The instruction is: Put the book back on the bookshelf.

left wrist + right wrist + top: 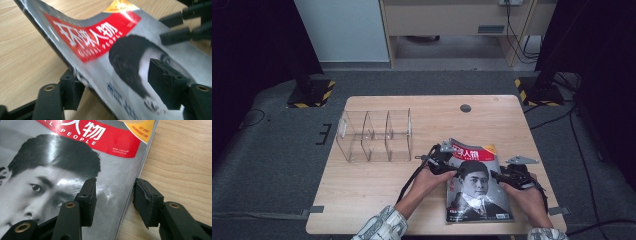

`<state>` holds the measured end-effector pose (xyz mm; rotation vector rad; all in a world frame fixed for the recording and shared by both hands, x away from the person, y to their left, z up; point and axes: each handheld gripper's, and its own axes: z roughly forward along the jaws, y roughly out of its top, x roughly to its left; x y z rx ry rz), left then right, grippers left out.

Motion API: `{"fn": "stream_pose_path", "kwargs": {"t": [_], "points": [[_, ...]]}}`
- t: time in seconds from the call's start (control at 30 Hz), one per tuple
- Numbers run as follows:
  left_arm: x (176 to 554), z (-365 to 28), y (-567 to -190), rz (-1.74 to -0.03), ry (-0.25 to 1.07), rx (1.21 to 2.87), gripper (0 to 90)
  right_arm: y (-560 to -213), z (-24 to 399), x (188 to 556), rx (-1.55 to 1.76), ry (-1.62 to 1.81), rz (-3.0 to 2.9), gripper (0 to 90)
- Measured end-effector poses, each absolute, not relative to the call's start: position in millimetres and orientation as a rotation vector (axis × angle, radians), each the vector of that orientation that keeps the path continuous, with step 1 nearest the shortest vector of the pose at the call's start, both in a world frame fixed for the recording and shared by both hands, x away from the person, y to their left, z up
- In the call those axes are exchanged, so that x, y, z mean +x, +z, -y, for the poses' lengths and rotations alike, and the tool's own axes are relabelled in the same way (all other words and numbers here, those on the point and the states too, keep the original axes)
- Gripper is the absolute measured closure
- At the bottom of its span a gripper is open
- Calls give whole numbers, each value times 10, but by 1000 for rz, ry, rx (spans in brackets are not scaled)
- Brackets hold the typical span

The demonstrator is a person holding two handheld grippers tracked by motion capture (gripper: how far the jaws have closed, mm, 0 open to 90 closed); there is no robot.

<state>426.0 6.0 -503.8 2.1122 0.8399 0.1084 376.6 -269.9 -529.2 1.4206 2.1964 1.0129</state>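
High view: a magazine [477,187] lies at the table's [362,190] five o'clock, its left edge lifted. The left gripper [443,159] and right gripper [508,176] straddle opposite edges, jaws apart. Thin, floppy and glossy, it probably needs a spine-side grip.

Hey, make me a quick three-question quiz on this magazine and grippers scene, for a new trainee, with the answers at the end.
1. True or false: the clear acrylic organizer already holds the magazine.
2. Which edge of the magazine do the left gripper jaws straddle, going by the high view? A) its left edge B) its bottom edge C) its top edge
3. In the right gripper view, where do the two jaws of the right gripper stand relative to the magazine?

Key
1. False: the magazine is on the table, right of the organizer.
2. A.
3. One over the cover, the other beyond the edge, above the wood.
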Motion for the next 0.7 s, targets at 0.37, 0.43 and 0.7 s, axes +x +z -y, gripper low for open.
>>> {"fn": "stream_pose_path", "kwargs": {"t": [0.37,0.43,0.7], "points": [[4470,125,-4922,-837,107,2120,254,-5308,2688,3776,1398,1037,-2197,540],[4526,159,-4913,-839,103,2143,263,-5311,2686,3776,1399,1043,-2196,541],[4628,197,-4899,-846,108,2149,401,-5319,2684,3776,1391,1052,-2192,543]]}}
